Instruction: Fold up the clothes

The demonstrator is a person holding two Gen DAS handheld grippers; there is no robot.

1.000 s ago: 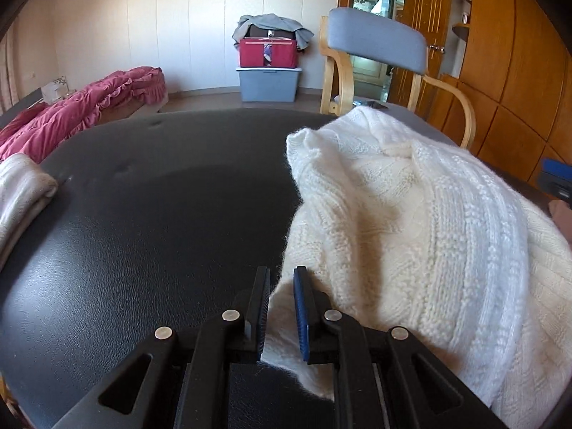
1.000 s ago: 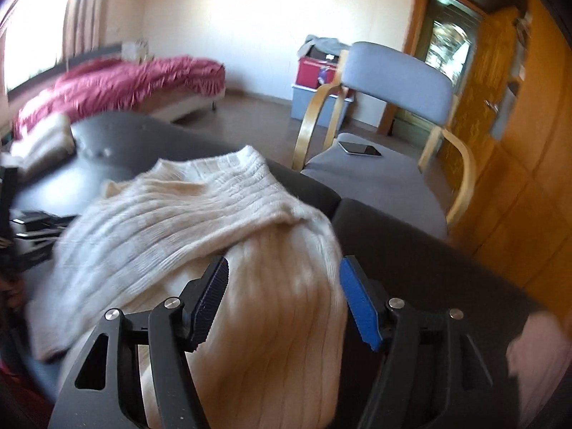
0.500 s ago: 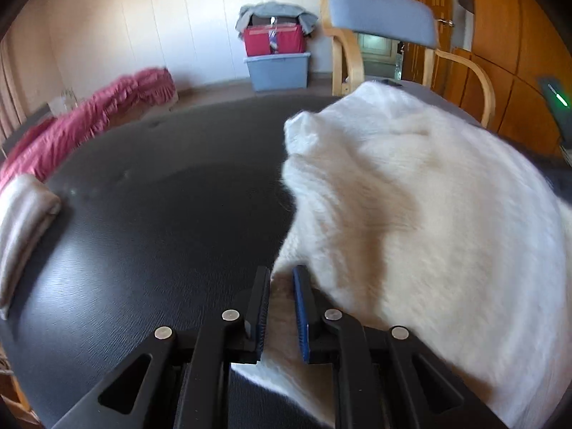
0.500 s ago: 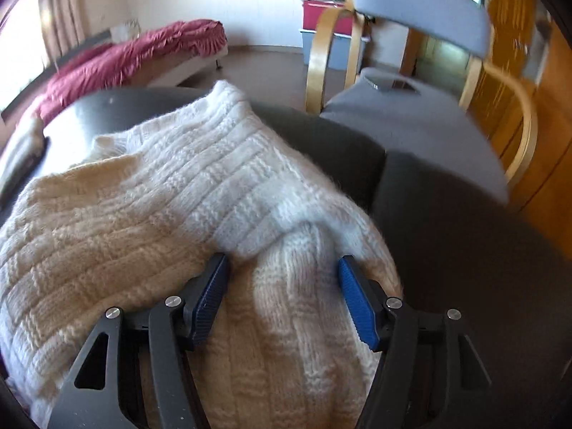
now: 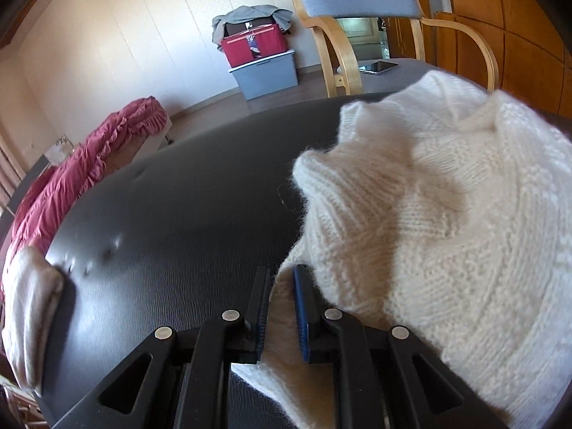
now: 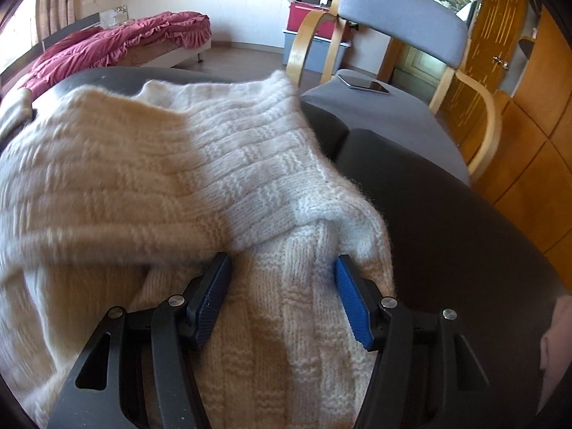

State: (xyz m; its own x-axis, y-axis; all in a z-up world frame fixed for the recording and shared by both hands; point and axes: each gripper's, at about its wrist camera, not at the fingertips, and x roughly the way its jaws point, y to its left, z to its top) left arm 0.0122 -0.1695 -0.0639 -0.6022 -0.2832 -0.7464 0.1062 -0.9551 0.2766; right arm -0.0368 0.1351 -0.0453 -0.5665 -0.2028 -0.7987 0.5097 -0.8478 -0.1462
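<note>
A cream-white chunky knitted sweater lies heaped on the black leather-textured tabletop, bunched toward its right side, with one ribbed edge folded over the rest of the garment. The left gripper has its jaws drawn narrow, pinching a thin edge of the knit at the near left border of the pile. The right gripper stands with its jaws wide, blue pads on either side of a thick fold of the sweater; the wool fills the gap, though whether the pads press it I cannot tell.

At the far left edge of the tabletop rests a folded beige cloth. Just beyond the tabletop stands a bentwood armchair with grey upholstery, and a dark smartphone lies flat on its seat. Further back, against the pale wall, a red fabric box sits on a grey-blue plastic storage bin, with grey clothing draped on top. A low bed with a crimson ruffled quilt runs along the left.
</note>
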